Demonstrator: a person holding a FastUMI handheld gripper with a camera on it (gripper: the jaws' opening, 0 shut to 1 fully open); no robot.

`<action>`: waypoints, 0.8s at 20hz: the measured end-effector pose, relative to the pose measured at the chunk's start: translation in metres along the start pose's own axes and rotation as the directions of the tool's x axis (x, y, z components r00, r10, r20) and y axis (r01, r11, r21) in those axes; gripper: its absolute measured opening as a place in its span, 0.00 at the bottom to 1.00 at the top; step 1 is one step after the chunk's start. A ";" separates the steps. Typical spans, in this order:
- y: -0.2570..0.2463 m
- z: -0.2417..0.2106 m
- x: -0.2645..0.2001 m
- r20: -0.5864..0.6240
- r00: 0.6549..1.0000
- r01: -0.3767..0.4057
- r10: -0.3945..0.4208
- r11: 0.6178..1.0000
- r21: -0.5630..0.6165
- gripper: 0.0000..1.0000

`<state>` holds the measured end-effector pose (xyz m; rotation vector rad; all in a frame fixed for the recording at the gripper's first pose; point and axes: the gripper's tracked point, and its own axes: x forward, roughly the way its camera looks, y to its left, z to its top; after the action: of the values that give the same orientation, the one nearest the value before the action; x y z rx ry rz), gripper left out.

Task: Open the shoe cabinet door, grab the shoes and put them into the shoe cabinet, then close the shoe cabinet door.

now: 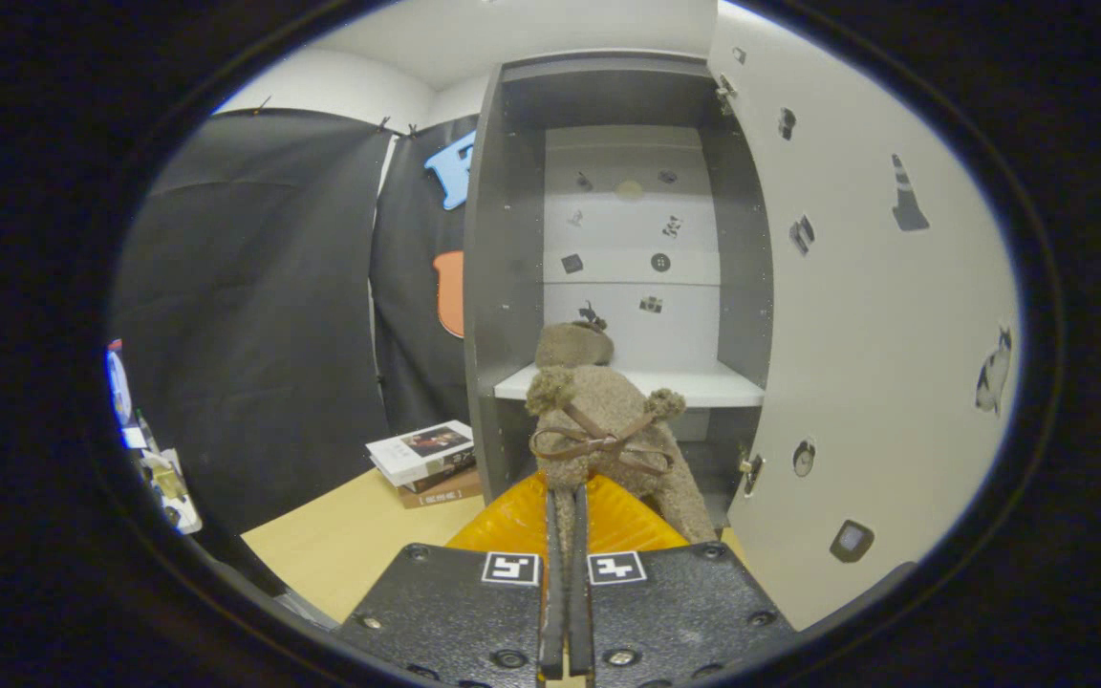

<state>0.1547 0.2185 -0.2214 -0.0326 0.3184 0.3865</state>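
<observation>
Your gripper (566, 497) is clenched on the shoe (603, 420): the 2 fingers stand nearly together, with a thin fold of its fuzzy upper pinched between them. You hold it by the collar edge so that it hangs clear of the floor and points toward the cabinet mouth.

The shoe is a soft, plush bootie in taupe-brown, with 2 pom-poms and a thin brown lace tied in a bow just ahead of the fingertips. It hangs in front of the white shelf (703, 385) and appears not yet set down. Whether a second shoe sits behind it cannot be told.

The shoe cabinet (503, 287) has matte dark-grey side walls and a pale back panel dotted with small stickers. Its door (856, 334) is swung fully open to the right, a smooth pale slab carrying more stickers and a metal hinge near its lower inner edge, so the opening is unobstructed.

A ribbed orange part (512, 521) lies just under the fingers. A stack of books (424, 459) rests on the light wooden floor (340, 545), beside the cabinet's left wall.
</observation>
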 end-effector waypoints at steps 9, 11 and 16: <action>-0.025 0.101 0.040 -0.023 0.999 0.031 -0.030 1.000 0.003 0.05; -0.036 0.126 0.061 -0.025 0.998 0.056 -0.055 0.998 0.024 0.05; -0.074 0.151 0.138 -0.078 0.983 0.165 -0.167 0.986 -0.020 0.05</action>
<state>0.3482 0.2145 -0.1229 -0.0874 0.3889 0.2221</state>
